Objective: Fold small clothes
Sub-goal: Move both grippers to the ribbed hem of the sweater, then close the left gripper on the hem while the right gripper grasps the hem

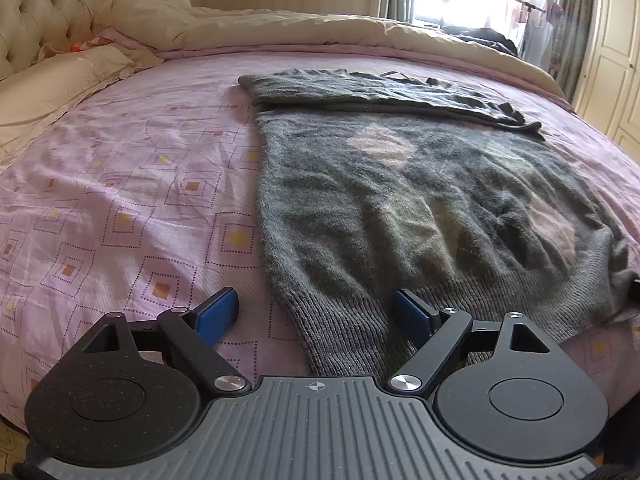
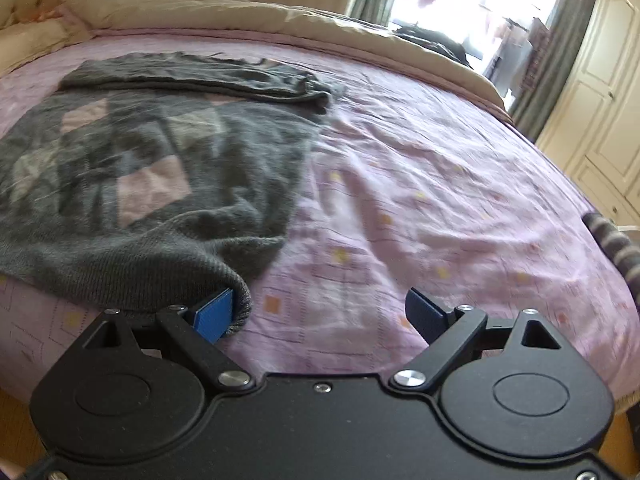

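A grey knitted sweater with pink and pale diamond patches lies flat on the lilac bed sheet, its sleeves folded across the top in a band. My left gripper stands open at the ribbed hem's left corner. The hem lies between its blue pads, which do not press on it. In the right wrist view the sweater fills the left half. My right gripper is open at the hem's right corner. The knit edge curls over its left pad; the other pad is above bare sheet.
A beige duvet and pillows are bunched along the far side by a tufted headboard. Dark clothes lie near the bright window. A cream wardrobe stands at the right. A striped piece of cloth hangs at the bed's right edge.
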Available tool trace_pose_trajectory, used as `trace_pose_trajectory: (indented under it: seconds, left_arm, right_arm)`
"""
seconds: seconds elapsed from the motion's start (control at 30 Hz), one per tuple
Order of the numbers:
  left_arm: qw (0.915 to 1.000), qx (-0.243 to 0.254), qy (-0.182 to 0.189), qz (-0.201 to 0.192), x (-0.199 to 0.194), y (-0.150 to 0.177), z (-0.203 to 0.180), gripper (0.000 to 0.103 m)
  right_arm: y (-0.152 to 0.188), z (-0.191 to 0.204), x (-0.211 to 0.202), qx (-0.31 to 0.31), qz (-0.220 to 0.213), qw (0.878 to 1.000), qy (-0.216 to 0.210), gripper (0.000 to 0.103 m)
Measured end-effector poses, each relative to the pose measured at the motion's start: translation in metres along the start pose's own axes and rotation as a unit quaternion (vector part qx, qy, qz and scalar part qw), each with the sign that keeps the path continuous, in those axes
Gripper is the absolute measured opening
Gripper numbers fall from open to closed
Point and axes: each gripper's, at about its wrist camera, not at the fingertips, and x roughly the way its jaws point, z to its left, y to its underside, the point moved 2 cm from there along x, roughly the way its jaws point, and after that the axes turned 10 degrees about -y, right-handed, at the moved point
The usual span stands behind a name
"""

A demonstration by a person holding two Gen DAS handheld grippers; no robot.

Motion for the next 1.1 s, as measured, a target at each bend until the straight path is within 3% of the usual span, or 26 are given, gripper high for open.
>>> trace_pose_trajectory:
  seconds: [0.1,0.2,0.33,0.43,0.57,0.77,0.9,1.0,1.07,1.1]
  left_arm:
    - [1.0000,0.000,-0.001,-0.001,0.000,0.001,-0.001,0.084]
    - [1.0000,0.000,0.001,0.002,-0.001,0.001,-0.001,0.084]
    - [0.9997,-0.010,0.019,0.012,-0.006,0.002,0.005,0.084]
    - [0.9994,-0.016,0.025,0.018,-0.013,0.007,0.008,0.083]
    - [0.9989,-0.030,0.029,0.024,-0.019,0.012,0.011,0.083]
    - [0.9976,-0.051,0.035,0.030,-0.018,0.009,0.012,0.083]
    - [0.9964,-0.047,0.063,0.032,-0.018,0.005,0.005,0.082]
    - [0.9953,-0.045,0.080,0.029,-0.018,0.005,-0.002,0.077]
    - [0.9955,-0.042,0.080,0.028,-0.017,0.004,-0.005,0.073]
    - [0.9958,-0.040,0.078,0.026,-0.016,0.003,-0.007,0.069]
  right_arm:
    - [0.002,-0.013,-0.011,0.029,-0.007,1.000,0.000,0.091]
    - [-0.002,-0.019,-0.026,0.073,-0.041,0.994,-0.076,0.091]
    - [-0.012,-0.010,-0.019,0.105,-0.044,0.978,-0.173,0.070]
    - [-0.013,0.002,-0.001,0.124,-0.022,0.970,-0.207,0.066]
    - [-0.003,0.009,0.016,0.156,0.008,0.961,-0.228,0.067]
    - [-0.001,0.003,0.016,0.177,-0.003,0.953,-0.247,0.072]
    - [0.000,-0.001,0.018,0.198,-0.012,0.943,-0.266,0.076]
    - [0.001,-0.003,0.020,0.206,-0.019,0.938,-0.279,0.076]
    - [0.000,-0.004,0.021,0.207,-0.019,0.936,-0.283,0.072]
    - [0.000,-0.004,0.022,0.206,-0.017,0.936,-0.283,0.061]
